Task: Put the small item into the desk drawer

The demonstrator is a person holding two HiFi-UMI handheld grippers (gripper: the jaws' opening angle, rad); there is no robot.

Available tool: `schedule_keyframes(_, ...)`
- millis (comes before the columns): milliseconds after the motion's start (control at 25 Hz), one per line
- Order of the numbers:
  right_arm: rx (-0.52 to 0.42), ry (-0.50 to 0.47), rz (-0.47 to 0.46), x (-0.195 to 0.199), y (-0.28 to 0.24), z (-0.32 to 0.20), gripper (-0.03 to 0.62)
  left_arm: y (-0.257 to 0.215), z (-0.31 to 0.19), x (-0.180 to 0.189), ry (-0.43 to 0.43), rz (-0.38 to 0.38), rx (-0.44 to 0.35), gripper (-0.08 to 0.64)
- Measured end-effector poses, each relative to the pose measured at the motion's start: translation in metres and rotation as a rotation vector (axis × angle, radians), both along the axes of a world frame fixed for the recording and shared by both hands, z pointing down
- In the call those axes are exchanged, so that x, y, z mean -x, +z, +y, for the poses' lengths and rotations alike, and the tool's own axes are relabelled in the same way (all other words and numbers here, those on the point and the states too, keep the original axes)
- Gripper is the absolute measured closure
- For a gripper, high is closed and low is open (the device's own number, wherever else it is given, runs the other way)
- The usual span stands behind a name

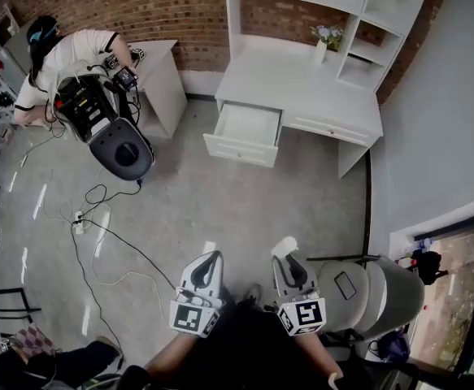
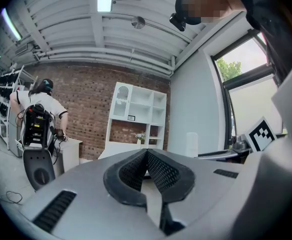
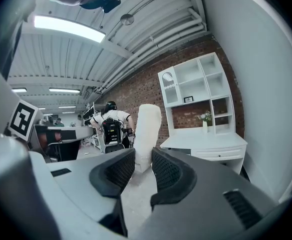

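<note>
The white desk (image 1: 302,80) stands against the brick wall across the floor, with its left drawer (image 1: 245,128) pulled open and nothing visible inside. My right gripper (image 1: 289,260) is shut on a small white oblong item (image 1: 284,247). In the right gripper view the item (image 3: 147,131) stands upright between the pads of that gripper (image 3: 142,159), with the desk (image 3: 206,143) far ahead. My left gripper (image 1: 210,265) is beside it, low in the head view. In the left gripper view the left gripper (image 2: 147,153) has its jaw tips touching and nothing between them.
A person (image 1: 62,59) sits at another white table (image 1: 159,75) at the far left, behind a black office chair (image 1: 123,149). Cables (image 1: 98,218) trail over the floor on the left. A grey chair (image 1: 375,295) is close on my right. A vase of flowers (image 1: 324,43) stands on the desk.
</note>
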State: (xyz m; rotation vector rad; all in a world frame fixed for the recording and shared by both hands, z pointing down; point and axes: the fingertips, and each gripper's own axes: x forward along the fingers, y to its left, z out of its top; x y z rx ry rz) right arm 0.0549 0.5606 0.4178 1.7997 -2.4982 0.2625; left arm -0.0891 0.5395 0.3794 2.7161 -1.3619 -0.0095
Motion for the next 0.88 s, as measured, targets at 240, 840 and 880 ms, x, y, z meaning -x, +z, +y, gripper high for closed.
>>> schedule_keyframes(240, 0.003, -0.014, -0.003, -0.016, 0.007, -0.021, 0.471, 0.011, -0.011, -0.007, -0.021, -0.03, 0.022, 0.535)
schedule_keyframes(840, 0.011, 0.016, 0.029, -0.002, 0.0, -0.167, 0.471, 0.025, -0.171, -0.003, 0.039, 0.014, 0.051, 0.535)
schedule_keyframes(880, 0.013, 0.02, 0.033, 0.001, -0.003, -0.179, 0.471, 0.024, -0.184, 0.001, 0.042, 0.016, 0.054, 0.535)
